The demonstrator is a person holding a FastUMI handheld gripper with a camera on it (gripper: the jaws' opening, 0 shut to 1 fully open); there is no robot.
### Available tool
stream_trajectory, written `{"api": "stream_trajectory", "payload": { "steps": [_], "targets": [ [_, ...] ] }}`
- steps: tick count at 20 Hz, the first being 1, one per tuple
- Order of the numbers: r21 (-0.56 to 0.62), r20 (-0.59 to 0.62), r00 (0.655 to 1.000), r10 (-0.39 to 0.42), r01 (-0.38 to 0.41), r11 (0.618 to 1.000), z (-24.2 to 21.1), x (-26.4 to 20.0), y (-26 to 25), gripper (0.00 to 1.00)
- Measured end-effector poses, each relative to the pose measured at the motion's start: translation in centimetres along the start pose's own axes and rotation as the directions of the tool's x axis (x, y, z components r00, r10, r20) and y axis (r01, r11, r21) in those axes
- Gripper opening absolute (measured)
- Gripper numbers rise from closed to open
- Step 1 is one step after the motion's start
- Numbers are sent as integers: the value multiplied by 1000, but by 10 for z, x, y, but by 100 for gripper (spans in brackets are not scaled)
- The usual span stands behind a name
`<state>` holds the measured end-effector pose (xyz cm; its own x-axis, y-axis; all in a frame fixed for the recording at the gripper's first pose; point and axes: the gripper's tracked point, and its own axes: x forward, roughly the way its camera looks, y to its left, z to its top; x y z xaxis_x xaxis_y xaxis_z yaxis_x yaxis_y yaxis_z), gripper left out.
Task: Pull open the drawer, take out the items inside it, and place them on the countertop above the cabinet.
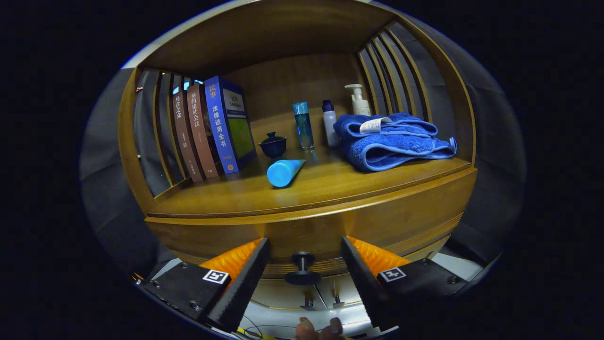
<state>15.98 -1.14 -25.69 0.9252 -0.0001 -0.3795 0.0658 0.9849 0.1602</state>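
Gripper view, facing a wooden cabinet (424, 208). The fingers (306, 271) stand wide apart and grip nothing; the dark round knob (302, 268) of the drawer (321, 231) lies between them, clear of both. The drawer front is flush with the cabinet face (closed, so its contents are hidden).

Above the drawer, the bench (330, 184) carries a row of things. Toward the slatted side wall stand three books (207, 127), upright and leaning slightly: two brown, one blue. Just beside the blue book sits a small dark lidded cup (273, 144). In front of the cup a light blue tube (284, 172) lies on its side, its broad end toward the fingers. Farther back stand a tall clear blue bottle (303, 125), a small white bottle with a dark cap (330, 123), and a white pump bottle (359, 101) partly behind a folded blue towel (394, 141). The towel rests near the opposite slatted wall, with a white label on top.

Below the fingers, the tips of a person's hand (318, 329) show.
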Motion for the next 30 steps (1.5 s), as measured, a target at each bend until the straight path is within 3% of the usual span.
{"api": "stream_trajectory", "payload": {
  "steps": [6,14,21,30],
  "targets": [
    [24,-9,1000,3,-3,1000,10,-11,-2,99],
    [-38,133,989,59,-54,998,99,-87,14,98],
    [-100,280,952,126,-102,990,188,-165,47,98],
    [-126,318,935,157,-123,984,226,-231,68,98]
  ]
}}
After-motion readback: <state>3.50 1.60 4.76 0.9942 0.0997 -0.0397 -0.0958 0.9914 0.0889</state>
